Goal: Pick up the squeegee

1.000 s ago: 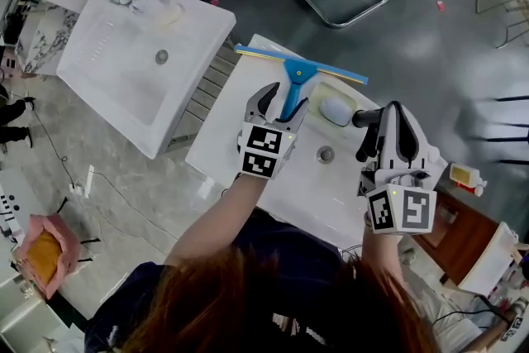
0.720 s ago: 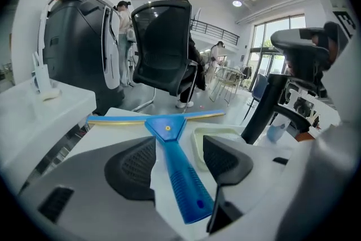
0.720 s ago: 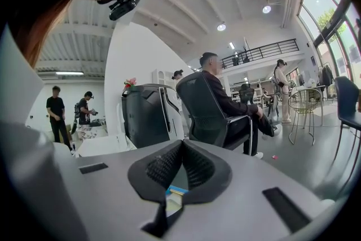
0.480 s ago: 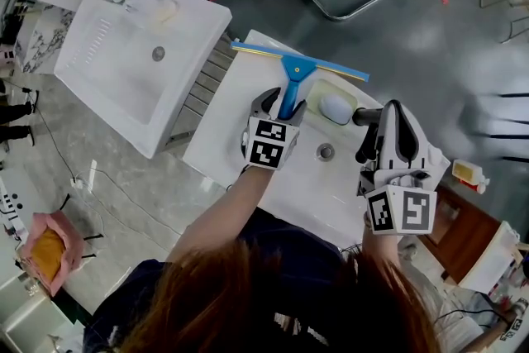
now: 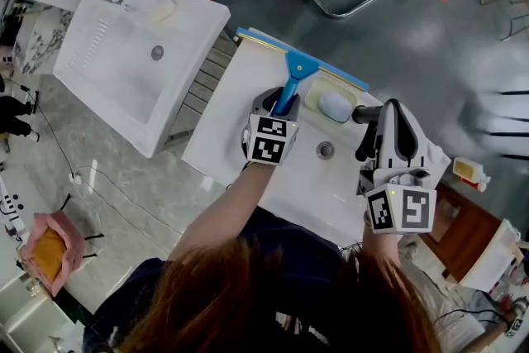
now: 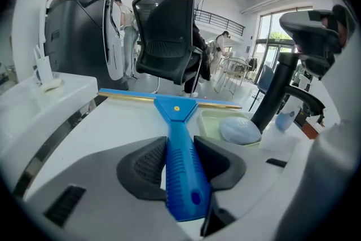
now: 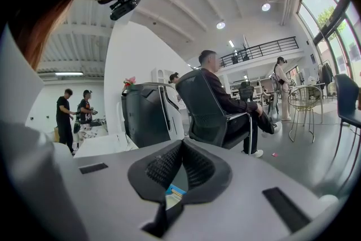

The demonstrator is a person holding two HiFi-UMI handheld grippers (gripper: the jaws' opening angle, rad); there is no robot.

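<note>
Items as I read them, nearest first:

1. Left tongs (image 6: 180, 141): angled down over the white counter (image 5: 235, 91), jaws closing. The ribbed pads lie against both sides of a blue handle.
2. Squeegee (image 6: 179, 172): lies flat on the counter, with its handle running straight out between the left tongs. Its blue and brass-coloured blade sits crosswise just ahead of their tips, along the counter's far edge.
3. Soap dish (image 6: 207, 120): pale green, ahead and to the right of the left tongs, touching or almost touching the blade's right half. A grey-blue bar of soap (image 6: 240, 130) rests in it.
4. Tap (image 6: 277, 93): black and upright, right of the dish, between the two tongs.
5. Right tongs (image 7: 180, 144): held off to the right above the counter, pointing nearly level. The jaws are together at the tips, with nothing between them.
6. Office chair (image 6: 166, 36): black, on the floor well beyond the blade.
7. Second washbasin (image 5: 132, 54): white, well to the left of the left tongs.
</note>
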